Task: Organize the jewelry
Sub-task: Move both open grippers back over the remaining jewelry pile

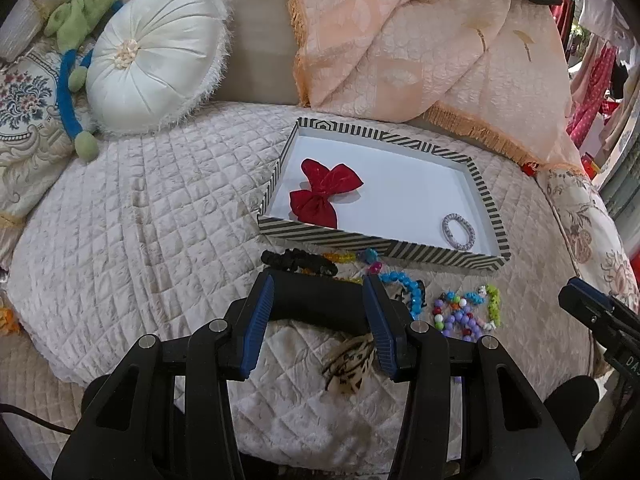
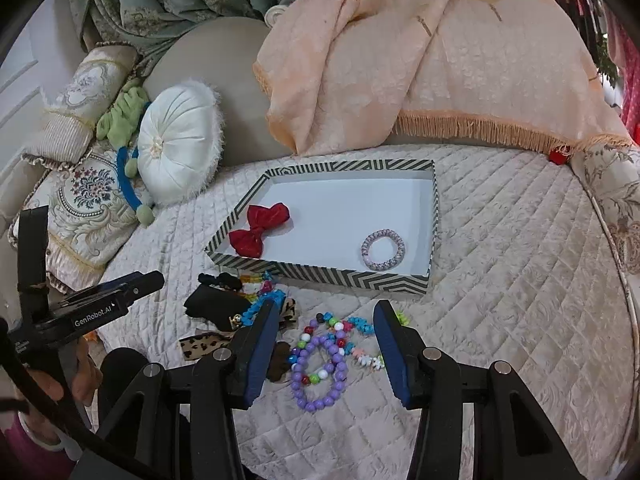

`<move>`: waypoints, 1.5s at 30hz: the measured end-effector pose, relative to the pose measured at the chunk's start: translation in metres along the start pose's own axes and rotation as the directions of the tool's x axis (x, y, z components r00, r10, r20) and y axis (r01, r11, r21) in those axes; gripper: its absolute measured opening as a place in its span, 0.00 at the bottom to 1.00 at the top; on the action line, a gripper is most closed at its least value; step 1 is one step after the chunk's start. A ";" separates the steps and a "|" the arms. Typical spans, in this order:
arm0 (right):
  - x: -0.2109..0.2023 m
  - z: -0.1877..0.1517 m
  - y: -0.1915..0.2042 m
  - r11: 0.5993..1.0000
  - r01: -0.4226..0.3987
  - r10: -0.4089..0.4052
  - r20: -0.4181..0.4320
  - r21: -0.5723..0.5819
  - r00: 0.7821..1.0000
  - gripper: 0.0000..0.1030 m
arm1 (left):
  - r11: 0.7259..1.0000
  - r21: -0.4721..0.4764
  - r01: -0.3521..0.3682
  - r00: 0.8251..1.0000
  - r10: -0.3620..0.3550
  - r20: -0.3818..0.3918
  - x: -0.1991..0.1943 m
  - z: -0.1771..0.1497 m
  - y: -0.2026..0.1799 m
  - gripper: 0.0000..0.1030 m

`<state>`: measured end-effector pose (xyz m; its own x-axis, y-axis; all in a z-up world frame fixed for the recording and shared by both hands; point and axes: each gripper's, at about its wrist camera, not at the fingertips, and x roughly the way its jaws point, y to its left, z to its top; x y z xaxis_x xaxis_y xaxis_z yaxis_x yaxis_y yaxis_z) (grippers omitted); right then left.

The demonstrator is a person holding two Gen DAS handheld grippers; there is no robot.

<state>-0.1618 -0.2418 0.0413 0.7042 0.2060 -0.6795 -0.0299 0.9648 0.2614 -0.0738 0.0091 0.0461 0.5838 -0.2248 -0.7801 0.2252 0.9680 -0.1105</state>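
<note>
A striped box (image 1: 360,240) (image 2: 320,274) holds a red bow (image 1: 326,192) (image 2: 262,228) at its left and a pale coiled hair tie (image 1: 458,230) (image 2: 383,249) at its right. My left gripper (image 1: 320,300) is shut on a black fabric bow (image 1: 320,304) (image 2: 214,302), just above the quilt before the box. A leopard-print strip (image 1: 352,364) (image 2: 204,346) lies under it. My right gripper (image 2: 326,332) is open above a purple bead bracelet (image 2: 320,376) (image 1: 460,320). Blue beads (image 1: 404,286) (image 2: 256,308), a black scrunchie (image 1: 296,260) and a green bracelet (image 1: 494,304) lie nearby.
A quilted cream bed cover (image 1: 160,208) (image 2: 520,280) carries everything. A round white cushion (image 1: 156,60) (image 2: 178,148) and floral pillow (image 2: 80,216) lie at the back left. A peach fringed blanket (image 1: 420,48) (image 2: 420,60) lies behind the box. My right gripper shows at the edge (image 1: 592,308).
</note>
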 end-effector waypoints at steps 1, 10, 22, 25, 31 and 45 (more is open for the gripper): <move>-0.001 -0.001 0.001 1.000 -0.002 0.002 0.002 -0.002 1.000 0.46 | 1.000 0.002 0.001 1.000 -0.001 0.002 -0.002 -0.001 0.000 0.45; -0.005 -0.008 0.005 1.000 -0.015 0.015 -0.007 0.003 1.000 0.46 | 1.000 0.003 -0.007 1.000 0.007 0.013 -0.012 -0.008 0.003 0.45; 0.009 -0.019 0.003 0.999 -0.048 0.049 -0.069 0.013 0.996 0.46 | 0.977 -0.192 0.089 0.993 -0.103 -0.065 -0.004 0.003 0.052 0.45; 0.015 -0.022 0.000 0.999 -0.043 0.044 -0.086 0.017 0.995 0.46 | 0.965 -0.238 0.107 0.987 -0.133 -0.094 0.006 0.002 0.060 0.46; 0.029 -0.029 -0.023 0.999 0.012 -0.007 -0.128 0.035 0.992 0.47 | 0.942 -0.310 0.129 0.968 -0.187 -0.168 0.035 -0.002 0.066 0.54; 0.095 -0.023 -0.073 0.994 0.104 -0.094 -0.205 0.040 0.974 0.46 | 0.911 -0.390 0.134 0.944 -0.237 -0.229 0.093 0.001 0.076 0.65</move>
<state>-0.1087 -0.2885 -0.0578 0.5431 0.1434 -0.8273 0.0722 0.9737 0.2161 -0.0018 0.0613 -0.0347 0.3193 -0.4164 -0.8513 -0.0209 0.8950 -0.4456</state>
